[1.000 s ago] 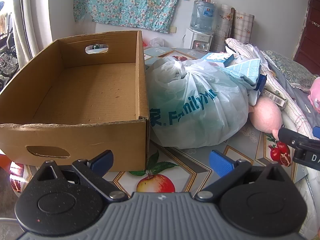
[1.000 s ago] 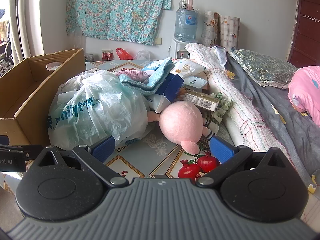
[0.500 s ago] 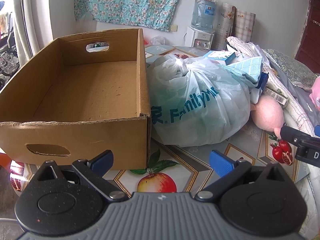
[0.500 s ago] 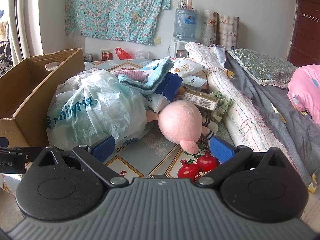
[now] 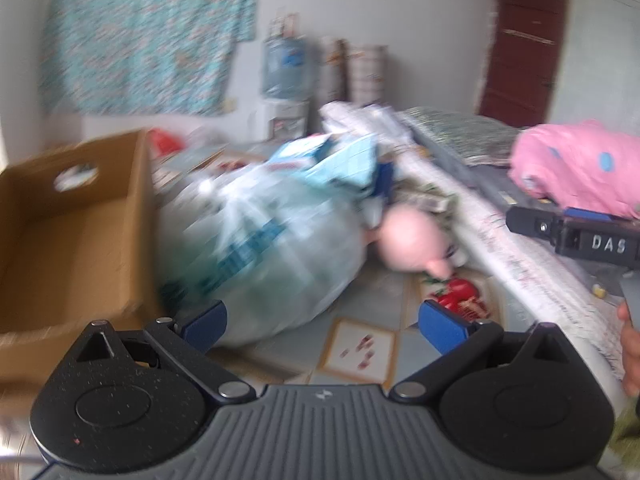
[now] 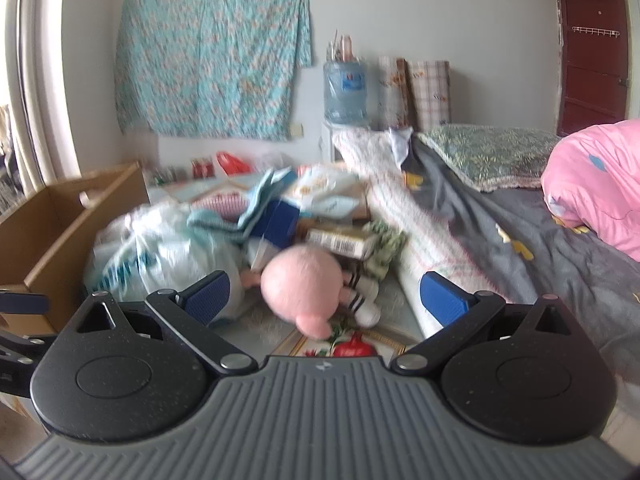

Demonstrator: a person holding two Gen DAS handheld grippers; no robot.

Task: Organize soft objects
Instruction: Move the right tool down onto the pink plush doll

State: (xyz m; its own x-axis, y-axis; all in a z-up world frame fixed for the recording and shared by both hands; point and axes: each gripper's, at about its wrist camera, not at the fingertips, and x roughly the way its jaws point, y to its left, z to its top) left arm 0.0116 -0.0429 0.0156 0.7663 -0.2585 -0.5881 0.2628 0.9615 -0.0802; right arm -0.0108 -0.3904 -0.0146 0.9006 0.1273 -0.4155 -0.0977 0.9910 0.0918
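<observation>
The left gripper (image 5: 323,325) is wide open. Its two blue finger pads (image 5: 205,326) sit far apart, one on each side, and nothing is between them. Its black arms spread out like a V from the grey ribbed body. The right gripper (image 6: 325,296) is wide open too. Its blue pads (image 6: 444,299) are far apart and hold nothing. In the left wrist view, part of the right gripper shows at the right edge as a black bar with white letters on it. Just below that bar, a bit of the person's hand (image 5: 631,354) peeks in at the edge
</observation>
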